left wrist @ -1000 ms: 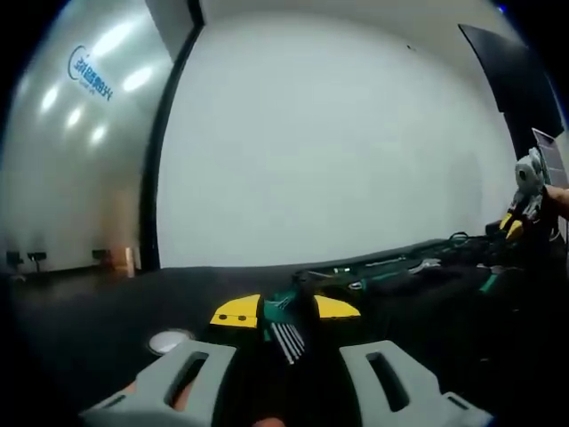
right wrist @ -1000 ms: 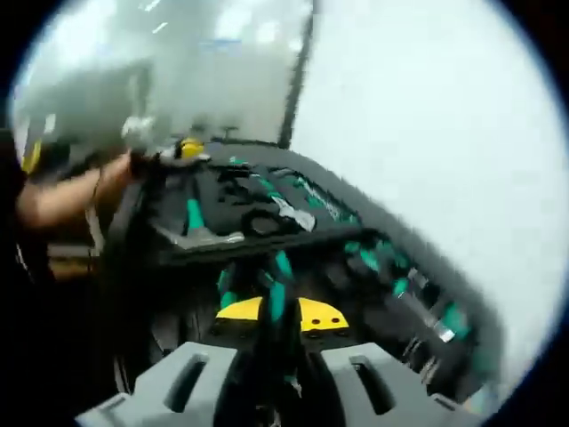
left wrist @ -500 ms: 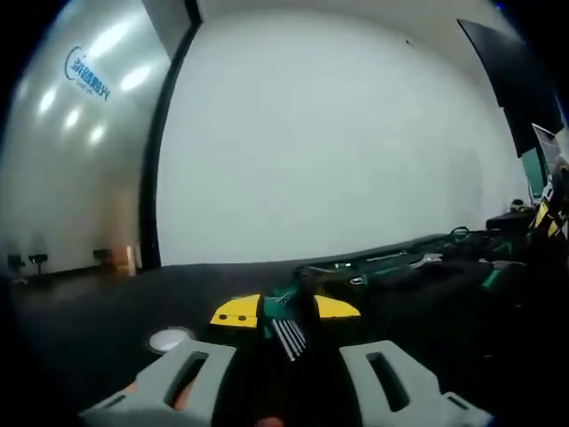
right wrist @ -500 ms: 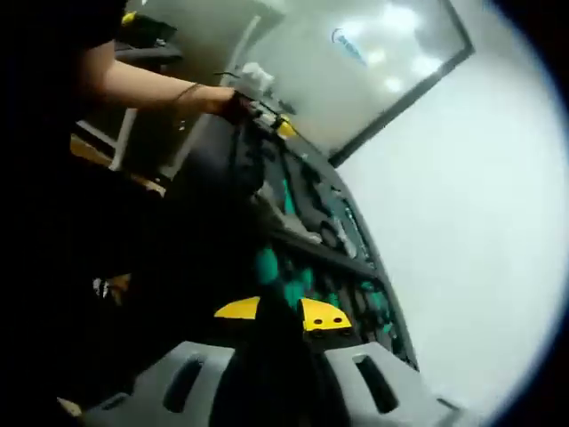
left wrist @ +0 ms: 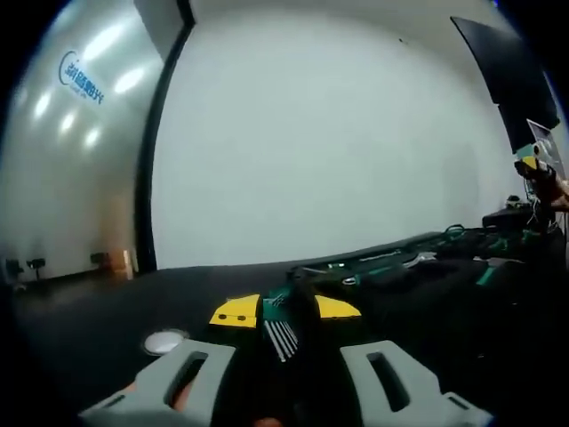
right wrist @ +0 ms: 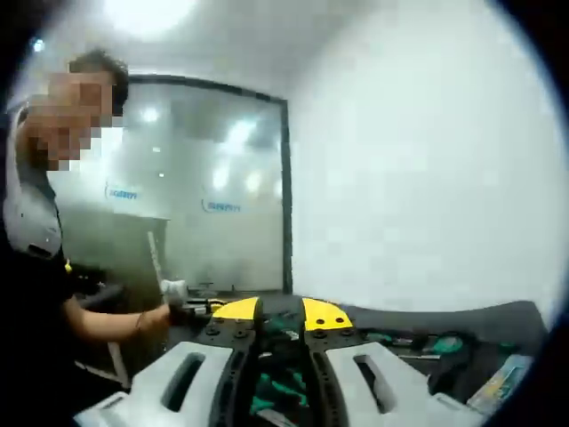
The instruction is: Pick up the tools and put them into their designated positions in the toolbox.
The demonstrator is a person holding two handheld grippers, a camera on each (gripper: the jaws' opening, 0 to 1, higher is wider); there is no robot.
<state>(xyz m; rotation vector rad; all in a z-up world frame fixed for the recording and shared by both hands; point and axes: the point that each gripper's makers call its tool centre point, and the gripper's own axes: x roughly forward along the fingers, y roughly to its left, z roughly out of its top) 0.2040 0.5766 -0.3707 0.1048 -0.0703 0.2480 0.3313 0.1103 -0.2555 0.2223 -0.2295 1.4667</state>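
A plain white wall (left wrist: 338,133) takes up most of the left gripper view, with a frosted glass panel (left wrist: 62,151) bearing a blue logo beside it, split off by a dark vertical frame. The same wall (right wrist: 427,160) and glass panel (right wrist: 204,222) stand behind everything in the right gripper view.

Below the wall in the left gripper view lies the dark table (left wrist: 89,311), and across its far right part stretches the open toolbox (left wrist: 418,267), a black tray with green-handled tools lying in its recesses. In the right gripper view the toolbox (right wrist: 444,342) runs along the lower right, green and teal handles showing in it; which recesses are filled is too blurred to tell.

A person (right wrist: 36,267) in a dark top stands at the left of the right gripper view, one forearm reaching toward the middle.

The left tongs (left wrist: 284,311) are pressed on a set of hex keys (left wrist: 283,336), the silver key ends fanning out between the yellow-tipped jaws beside a green holder. The right tongs (right wrist: 271,316) stand narrowly apart with something dark and green (right wrist: 280,378) between the grey jaws; whether they pinch it I cannot tell.

A small round silver disc (left wrist: 164,342) lies on the table just left of the left tongs.
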